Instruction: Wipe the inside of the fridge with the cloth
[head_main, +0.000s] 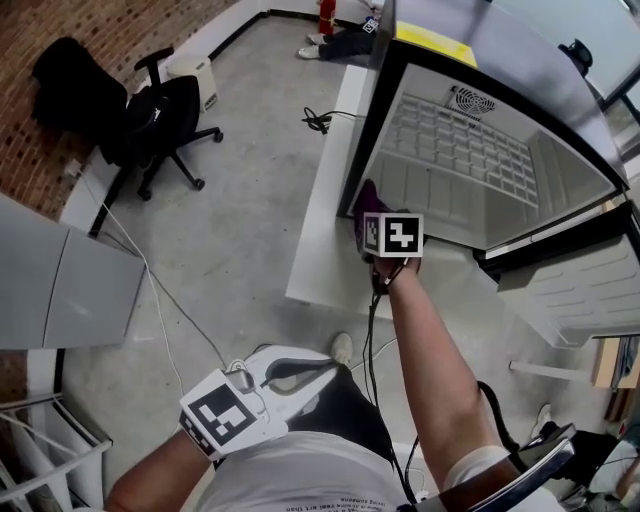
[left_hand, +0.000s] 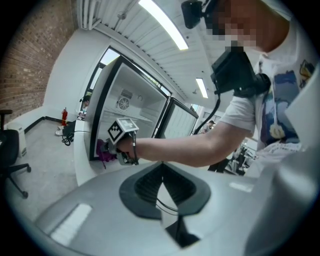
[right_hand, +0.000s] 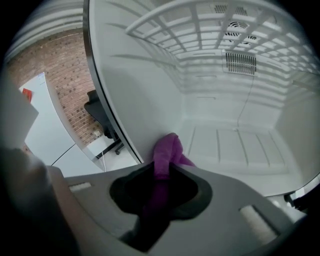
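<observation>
Cloth (right_hand: 167, 150), purple, is pinched lengthwise in the jaws of the right gripper (right_hand: 161, 182). Its free end pokes forward at the mouth of the fridge (right_hand: 225, 135), just beside the fridge's left wall; whether it touches cannot be told. The fridge's floor lies ahead and rightward. The left gripper (left_hand: 161, 186), jaws pressed together on nothing, hangs well back from the fridge.

A black office chair (head_main: 165, 115) is standing at the floor's (head_main: 250, 200) edge by the brick wall (head_main: 100, 25); a cable (head_main: 316, 120), perhaps coiled, is lying beyond.
</observation>
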